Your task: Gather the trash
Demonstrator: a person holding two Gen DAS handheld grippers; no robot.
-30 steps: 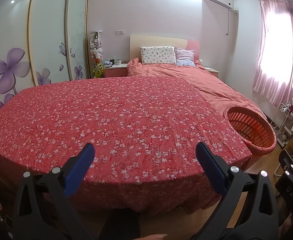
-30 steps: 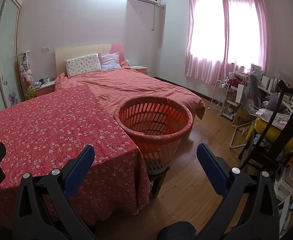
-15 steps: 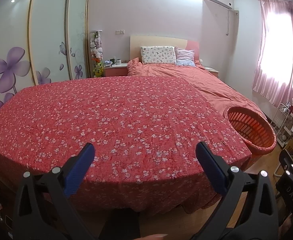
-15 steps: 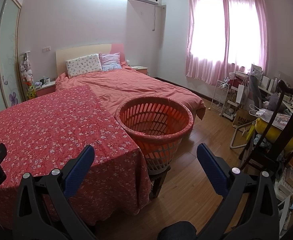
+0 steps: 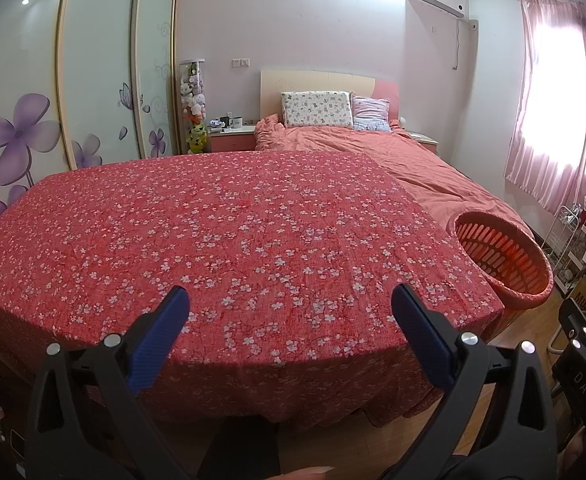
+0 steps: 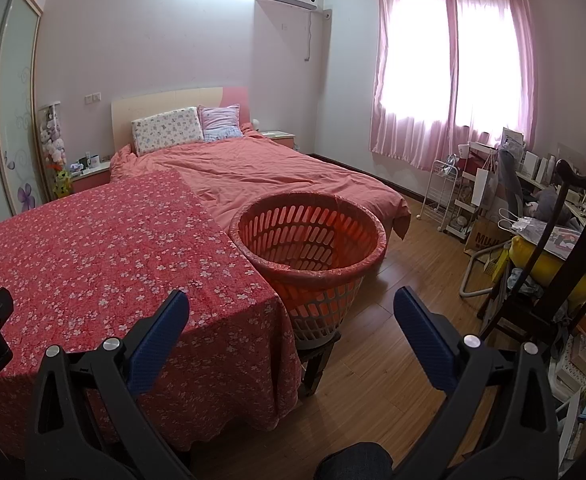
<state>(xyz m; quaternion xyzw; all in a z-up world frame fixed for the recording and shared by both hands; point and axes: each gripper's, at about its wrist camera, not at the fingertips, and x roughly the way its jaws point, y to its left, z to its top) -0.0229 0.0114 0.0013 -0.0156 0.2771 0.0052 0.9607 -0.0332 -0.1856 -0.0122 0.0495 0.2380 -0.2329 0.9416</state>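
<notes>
An orange slatted plastic basket (image 6: pixel 309 240) stands on a small dark stool at the right end of a table under a red flowered cloth (image 5: pixel 233 232); it also shows in the left wrist view (image 5: pixel 505 256). No trash shows on the cloth. My left gripper (image 5: pixel 289 312) is open and empty over the table's near edge. My right gripper (image 6: pixel 289 312) is open and empty, in front of the basket and above the table's right corner.
A bed with a salmon cover (image 6: pixel 277 176) lies behind the table. A dark wooden chair (image 6: pixel 561 264) with a yellow cushion, a white wire rack (image 6: pixel 441 188) and a cluttered desk stand at the right. Wardrobe doors (image 5: pixel 93 80) line the left wall. Wooden floor (image 6: pixel 409 280) lies right of the basket.
</notes>
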